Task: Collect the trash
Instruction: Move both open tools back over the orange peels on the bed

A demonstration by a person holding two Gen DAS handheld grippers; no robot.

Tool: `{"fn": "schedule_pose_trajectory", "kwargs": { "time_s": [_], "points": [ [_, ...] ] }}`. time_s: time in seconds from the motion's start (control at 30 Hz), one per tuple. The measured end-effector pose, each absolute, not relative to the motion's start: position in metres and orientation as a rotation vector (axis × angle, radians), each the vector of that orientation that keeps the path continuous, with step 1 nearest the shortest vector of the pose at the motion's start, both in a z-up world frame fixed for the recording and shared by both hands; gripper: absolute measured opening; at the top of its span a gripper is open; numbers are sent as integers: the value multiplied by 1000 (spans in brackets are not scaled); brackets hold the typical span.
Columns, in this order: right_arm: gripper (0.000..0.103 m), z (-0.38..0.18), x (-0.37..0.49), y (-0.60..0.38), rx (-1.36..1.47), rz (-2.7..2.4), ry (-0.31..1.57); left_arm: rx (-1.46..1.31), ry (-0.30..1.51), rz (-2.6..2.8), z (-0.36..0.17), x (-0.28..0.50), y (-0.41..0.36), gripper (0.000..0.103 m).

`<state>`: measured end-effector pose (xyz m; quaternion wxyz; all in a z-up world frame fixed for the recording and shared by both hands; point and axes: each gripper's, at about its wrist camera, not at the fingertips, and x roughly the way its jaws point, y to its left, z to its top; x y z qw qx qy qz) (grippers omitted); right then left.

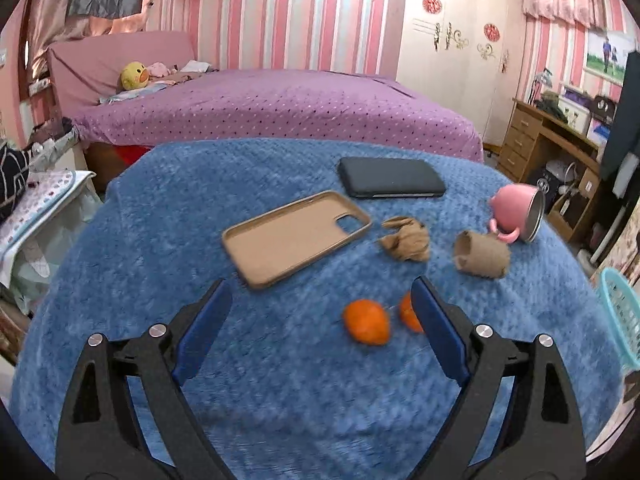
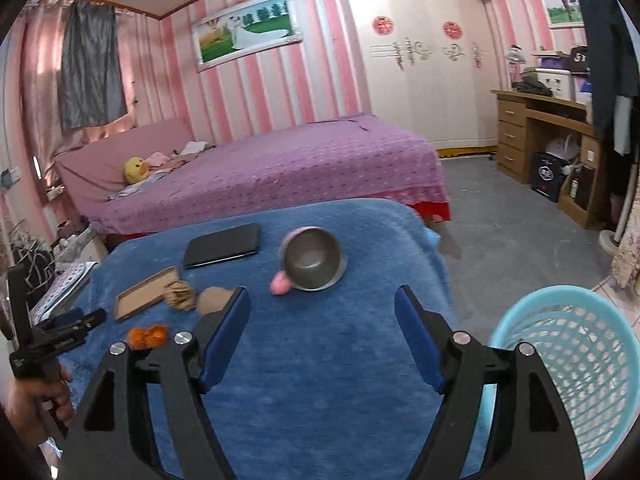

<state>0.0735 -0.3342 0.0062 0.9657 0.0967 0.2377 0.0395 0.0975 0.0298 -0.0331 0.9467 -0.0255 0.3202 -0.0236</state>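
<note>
On the blue-covered table lie two orange peel pieces, a crumpled brown paper and a cardboard roll. My left gripper hangs open over the cloth, nothing between its fingers; one peel piece is partly hidden behind its right finger. My right gripper is open and empty too, short of the tipped pink cup. Its left finger hides part of the cardboard roll. The crumpled paper and the peels sit at its left.
A tan phone case and a black phone lie on the cloth. A turquoise mesh basket stands off the table's right edge. A hand holds the other gripper at the right wrist view's left edge. A purple bed lies behind.
</note>
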Motion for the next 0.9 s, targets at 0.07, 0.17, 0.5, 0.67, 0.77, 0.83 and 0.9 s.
{"fn": "schedule_pose_trajectory", "kwargs": {
  "time_s": [0.07,0.17,0.5,0.67,0.77,0.83,0.9],
  "points": [
    [77,5,75,-318,185,104,489,-36,669,-48,-38,97,34,88],
    [78,1,79,-296,169,134,506,-35,696,-46,-47,95,43,88],
    [80,-14,102,-232,101,224,582,-130,734,29,-59,93,85,88],
    [80,-30,120,-186,25,271,642,-160,730,65,-60,91,99,88],
    [80,-40,137,-161,1,288,676,-160,719,80,-59,89,104,88],
    [80,-48,146,-149,-22,287,702,-165,724,80,-60,89,105,88],
    [80,-58,153,-136,-42,281,737,-159,727,77,-61,89,104,88]
  ]
}}
